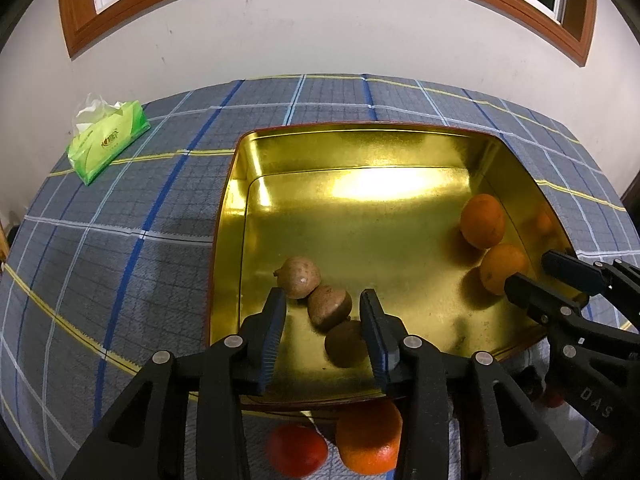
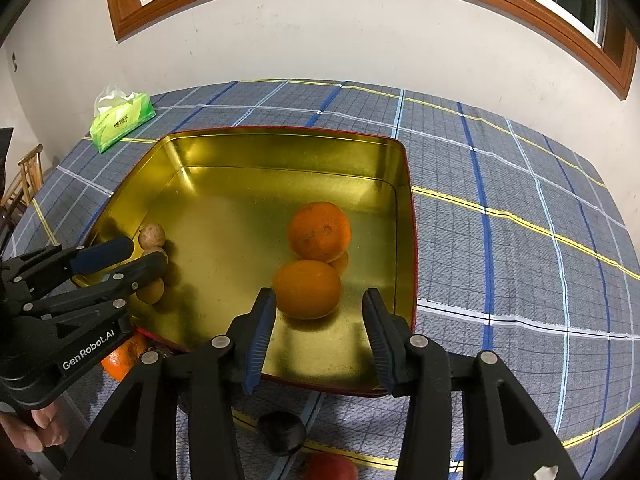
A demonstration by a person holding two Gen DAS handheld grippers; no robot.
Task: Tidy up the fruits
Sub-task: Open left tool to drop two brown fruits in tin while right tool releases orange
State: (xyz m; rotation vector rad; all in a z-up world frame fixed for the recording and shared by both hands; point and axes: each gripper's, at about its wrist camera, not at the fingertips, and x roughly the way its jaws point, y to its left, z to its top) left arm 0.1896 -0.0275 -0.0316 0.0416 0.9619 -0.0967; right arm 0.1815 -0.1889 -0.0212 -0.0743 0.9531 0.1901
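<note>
A gold tin tray (image 1: 360, 148) (image 2: 280, 148) sits on the plaid cloth. Three brown fruits (image 1: 330, 307) lie in a row at its near left; they show in the right wrist view (image 2: 152, 235) too. Two oranges (image 1: 482, 221) (image 2: 319, 231) lie at its right side, the nearer one (image 1: 503, 268) (image 2: 307, 289) just ahead of my right gripper. My left gripper (image 1: 324, 312) is open and empty over the brown fruits. My right gripper (image 2: 318, 312) is open and empty above the tray's near edge, behind the nearer orange.
A green tissue pack (image 1: 108, 142) (image 2: 122, 120) lies at the far left. An orange (image 1: 368, 442) and a red fruit (image 1: 296, 450) lie on the cloth before the tray. A dark fruit (image 2: 282, 432) and a red fruit (image 2: 330, 466) lie below my right gripper.
</note>
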